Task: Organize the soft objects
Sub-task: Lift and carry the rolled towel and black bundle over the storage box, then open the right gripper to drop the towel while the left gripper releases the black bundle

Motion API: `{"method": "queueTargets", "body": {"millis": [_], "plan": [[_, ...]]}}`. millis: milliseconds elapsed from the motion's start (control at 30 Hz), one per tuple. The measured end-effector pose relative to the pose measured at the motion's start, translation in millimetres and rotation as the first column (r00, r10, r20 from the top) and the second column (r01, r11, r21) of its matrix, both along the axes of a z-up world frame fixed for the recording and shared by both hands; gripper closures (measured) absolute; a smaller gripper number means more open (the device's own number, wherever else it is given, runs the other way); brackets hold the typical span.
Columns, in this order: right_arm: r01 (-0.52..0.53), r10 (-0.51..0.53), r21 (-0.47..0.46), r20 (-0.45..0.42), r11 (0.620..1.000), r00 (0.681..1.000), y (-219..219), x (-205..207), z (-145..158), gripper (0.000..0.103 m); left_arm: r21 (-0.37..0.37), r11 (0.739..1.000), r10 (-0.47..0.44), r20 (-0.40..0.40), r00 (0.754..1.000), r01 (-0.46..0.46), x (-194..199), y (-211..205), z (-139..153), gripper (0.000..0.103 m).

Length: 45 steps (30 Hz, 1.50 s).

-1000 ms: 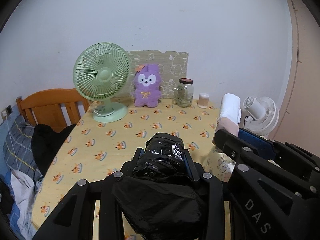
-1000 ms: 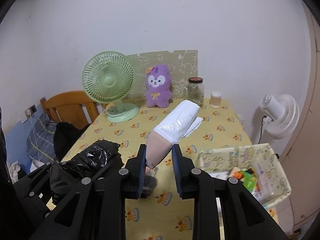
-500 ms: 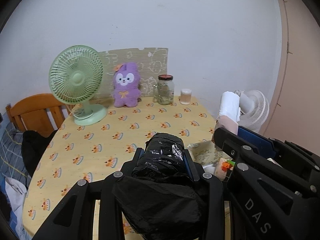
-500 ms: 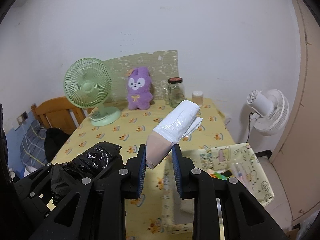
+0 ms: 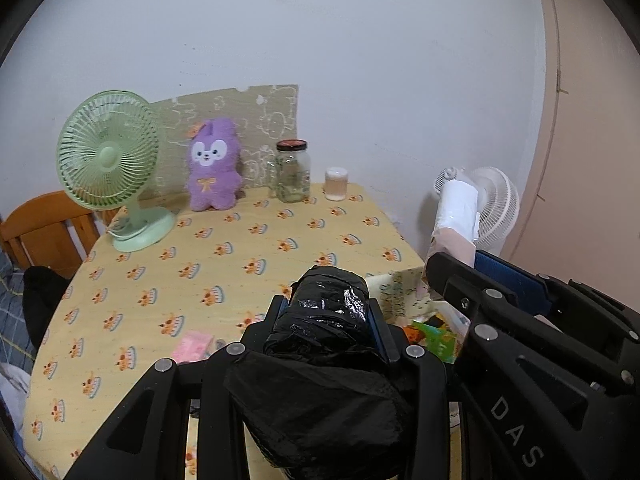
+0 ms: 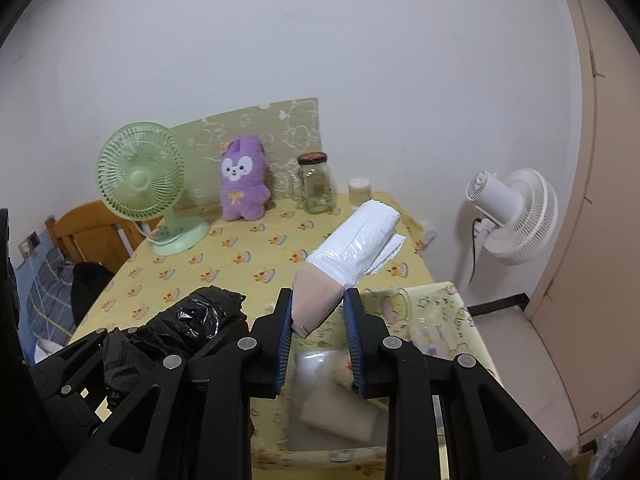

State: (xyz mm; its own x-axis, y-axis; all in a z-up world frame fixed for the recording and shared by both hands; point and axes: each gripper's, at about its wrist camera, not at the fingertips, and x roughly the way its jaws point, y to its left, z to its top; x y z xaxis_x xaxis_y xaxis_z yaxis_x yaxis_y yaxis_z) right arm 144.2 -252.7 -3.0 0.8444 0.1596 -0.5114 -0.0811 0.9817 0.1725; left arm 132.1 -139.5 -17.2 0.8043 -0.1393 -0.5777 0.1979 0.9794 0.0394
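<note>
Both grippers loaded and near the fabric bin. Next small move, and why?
Probably lower the right gripper toward the patterned fabric bin before opening. It is shut on the white bag roll, which hangs above the bin's open top, where other items already lie. The left gripper holds the black bag roll over the table; it can follow.

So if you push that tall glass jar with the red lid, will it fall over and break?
The tall glass jar with the red lid would probably slide on the yellow patterned tablecloth before tipping, since its base looks wide. A push near the lid seems likelier to topple it. Being glass, it could crack if it fell off the edge.
</note>
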Motion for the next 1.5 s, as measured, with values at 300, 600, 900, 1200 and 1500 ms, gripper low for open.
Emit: {"method": "queueTargets", "body": {"millis": [300,600,900,1200,1500], "plan": [[0.056,-0.056,-0.003,-0.033,0.998,0.998,-29.0,5.7,-17.4,0.075,-0.004,0.998,-0.069,-0.027,0.997,0.069,11.3,-29.1,-17.3,0.064],[0.099,-0.098,0.01,-0.053,0.995,0.994,-53.4,12.2,-41.0,0.075,0.021,0.991,-0.129,-0.07,0.989,0.131,22.0,-56.4,-38.8,0.057],[0.093,-0.088,0.048,-0.096,0.995,0.992,-64.1,23.4,-63.6,0.075,0.106,0.987,-0.111,-0.078,0.991,0.119,26.7,-63.3,-49.1,0.028],[0.113,-0.105,0.088,-0.09,0.99,0.99,-64.5,26.0,-68.9,0.034,0.108,0.984,-0.132,-0.079,0.988,0.14,24.9,-62.4,-49.2,0.024],[0.145,-0.133,0.113,-0.109,0.983,0.985,-59.6,17.0,-67.7,0.021,0.093,0.983,-0.154,-0.071,0.986,0.16,13.0,-55.8,-43.3,0.023]]}}
